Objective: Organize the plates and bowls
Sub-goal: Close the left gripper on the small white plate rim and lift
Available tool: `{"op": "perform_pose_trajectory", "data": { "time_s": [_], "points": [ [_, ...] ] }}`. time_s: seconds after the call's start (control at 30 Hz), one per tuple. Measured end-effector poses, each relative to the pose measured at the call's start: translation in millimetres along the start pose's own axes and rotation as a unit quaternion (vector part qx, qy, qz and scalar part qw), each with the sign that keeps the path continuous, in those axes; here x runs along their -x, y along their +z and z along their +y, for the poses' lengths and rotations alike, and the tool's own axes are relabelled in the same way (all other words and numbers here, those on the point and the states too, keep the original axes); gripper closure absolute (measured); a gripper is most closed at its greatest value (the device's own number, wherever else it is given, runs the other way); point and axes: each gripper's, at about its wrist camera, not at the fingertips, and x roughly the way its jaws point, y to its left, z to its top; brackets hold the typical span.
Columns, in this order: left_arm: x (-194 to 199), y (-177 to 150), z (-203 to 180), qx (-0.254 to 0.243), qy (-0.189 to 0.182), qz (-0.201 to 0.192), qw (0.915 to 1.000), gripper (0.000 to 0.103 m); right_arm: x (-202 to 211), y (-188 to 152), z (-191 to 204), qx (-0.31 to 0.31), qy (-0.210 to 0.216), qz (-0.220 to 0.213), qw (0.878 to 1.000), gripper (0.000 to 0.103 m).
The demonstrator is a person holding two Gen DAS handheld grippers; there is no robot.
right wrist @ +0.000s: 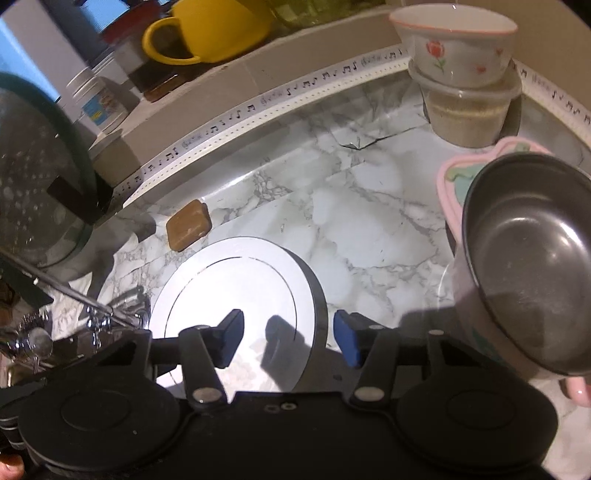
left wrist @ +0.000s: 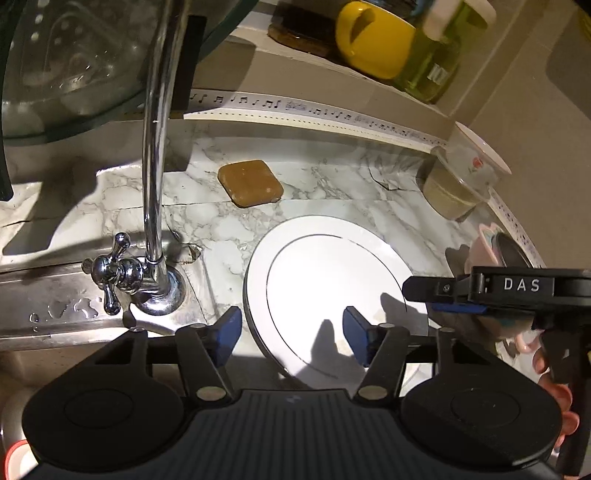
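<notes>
We look down on a marble-patterned tabletop point(left wrist: 332, 192) beside a steel sink, where a chrome faucet point(left wrist: 153, 166) rises from the sink's edge. A white plate point(left wrist: 317, 280) with a thin dark ring lies flat on the marble, near the faucet's base. At the far right a metal bowl point(right wrist: 532, 266) sits tilted in a pink dish point(right wrist: 452, 184) — and behind them a flowered bowl point(right wrist: 456, 48) is stacked on a lidded plastic tub point(right wrist: 469, 114). A yellow mug point(right wrist: 214, 29) stands on the ledge behind, and a brown soap bar point(left wrist: 251, 182) lies on the marble just beyond the plate.

Our left claw point(left wrist: 293, 338) hangs over the plate's left edge, its blue pads about half apart with the rim lying below the gap; neither pad presses on it. Our right claw point(right wrist: 290, 339) hangs over the plate's right edge — likewise half open, with nothing in its grip.
</notes>
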Motion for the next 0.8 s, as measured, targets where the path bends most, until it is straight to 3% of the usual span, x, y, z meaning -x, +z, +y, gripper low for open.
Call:
{"op": "perform_pose_trajectory", "data": {
  "time_s": [0.23, 0.53, 0.8],
  "points": [
    [-8.2, 5.7, 7.4, 0.025, 0.006, 0.007, 0.9996, 0.063, -9.5, 0.5, -7.9, -0.013, 0.010, 0.011, 1.000, 0.070],
    [-8.7, 7.2, 12.1, 0.044, 0.009, 0.004, 0.9990, 0.075, -12.8, -2.1, -10.8, -0.021, 0.004, 0.009, 1.000, 0.091],
    [-8.0, 6.7, 9.2, 0.029, 0.025, 0.004, 0.9992, 0.082, -8.0, -5.7, -8.1, -0.005, -0.006, -0.001, 1.000, 0.092]
  ]
}}
